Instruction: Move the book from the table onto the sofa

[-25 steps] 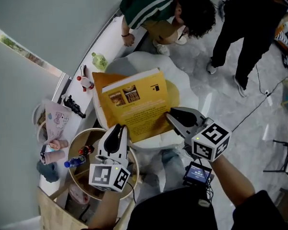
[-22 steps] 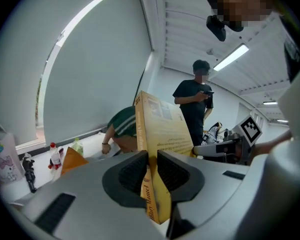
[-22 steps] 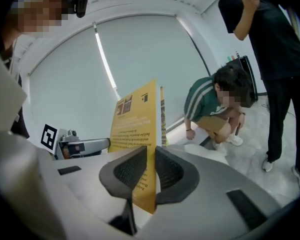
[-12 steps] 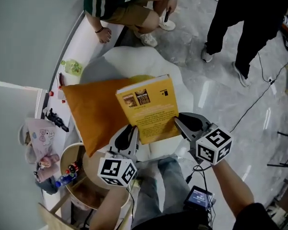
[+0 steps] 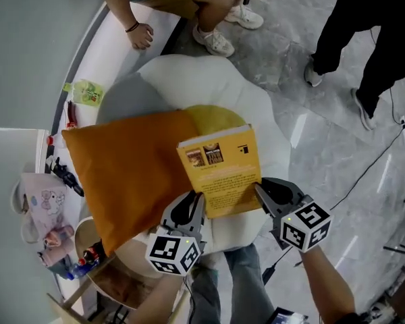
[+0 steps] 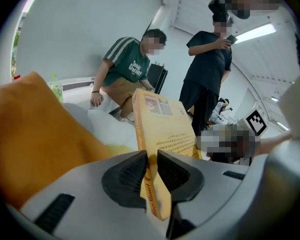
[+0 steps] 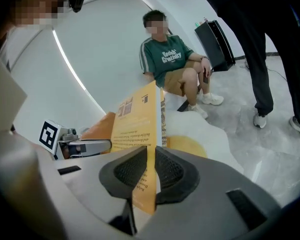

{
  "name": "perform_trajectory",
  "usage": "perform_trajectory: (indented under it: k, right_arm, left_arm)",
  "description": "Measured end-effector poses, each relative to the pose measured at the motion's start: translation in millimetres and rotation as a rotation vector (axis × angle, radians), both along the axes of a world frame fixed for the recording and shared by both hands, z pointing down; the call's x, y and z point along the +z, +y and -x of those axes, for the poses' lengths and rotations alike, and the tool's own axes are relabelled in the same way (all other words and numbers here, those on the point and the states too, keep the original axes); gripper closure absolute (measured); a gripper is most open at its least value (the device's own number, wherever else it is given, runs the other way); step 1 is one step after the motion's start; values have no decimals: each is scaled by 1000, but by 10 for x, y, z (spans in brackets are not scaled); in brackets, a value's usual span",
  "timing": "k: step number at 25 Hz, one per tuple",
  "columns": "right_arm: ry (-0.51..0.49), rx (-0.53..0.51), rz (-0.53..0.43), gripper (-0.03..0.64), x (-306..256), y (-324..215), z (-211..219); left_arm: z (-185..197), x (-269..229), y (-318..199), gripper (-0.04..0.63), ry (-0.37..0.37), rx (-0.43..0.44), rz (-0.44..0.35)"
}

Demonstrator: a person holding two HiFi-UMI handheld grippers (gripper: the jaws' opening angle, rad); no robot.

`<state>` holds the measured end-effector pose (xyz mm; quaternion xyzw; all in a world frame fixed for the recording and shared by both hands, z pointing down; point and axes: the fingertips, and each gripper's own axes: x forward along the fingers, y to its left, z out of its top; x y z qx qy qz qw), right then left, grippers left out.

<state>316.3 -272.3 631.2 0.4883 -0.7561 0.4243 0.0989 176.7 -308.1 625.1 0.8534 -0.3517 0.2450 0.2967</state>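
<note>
The yellow book [image 5: 221, 170] hangs over the white sofa [image 5: 189, 79], above its yellow seat patch [image 5: 212, 120]. My left gripper [image 5: 197, 200] is shut on the book's near left corner, and the book [image 6: 162, 129] stands edge-on between its pads. My right gripper [image 5: 262, 189] is shut on the near right corner, where the book [image 7: 140, 119] rises upright from its jaws. An orange cushion [image 5: 125, 171] lies on the sofa just left of the book.
One person crouches beyond the sofa, a hand [image 5: 140, 36] on the white ledge; another stands at the upper right on the grey floor [image 5: 364, 181]. A round wooden table [image 5: 101, 262] with small toys sits at the lower left. A green bottle [image 5: 86, 91] rests on the ledge.
Both grippers have carried the book down and away from the round table, over to the sofa. The orange cushion has come into full view on the left.
</note>
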Motion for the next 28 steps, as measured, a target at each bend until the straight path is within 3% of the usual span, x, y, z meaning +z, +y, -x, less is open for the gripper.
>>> perform_trajectory:
  k: [4,10,15,17,20,24,28]
  right_arm:
    - [-15,20,65,555,618,-122,-85]
    - [-40,61,123,551,1508,-222,-141]
    - [-44,41,182,549,1963,-163,-58]
    - [-32,18,197,546,2073,-152,-2]
    - [-13,5,217,538,2193,-160,41]
    - [8,14,284,532,2282,-175,46]
    - [35,4,318,481,2262,-189,42]
  left_arm:
    - [-73,575,-119,523,-18,-22,58]
    - [-167,1358,-281,522,-90,-40,85]
    - [-92,1833,-253,517,-137,-79,134]
    - [-77,1934,-266,512,-161,-96,147]
    - [-118,2007,-258,425,-178,-124,166]
    - [-80,1998,-207,425,-192,-123,182]
    - [-59,1864,-210,425,-190,-104,168]
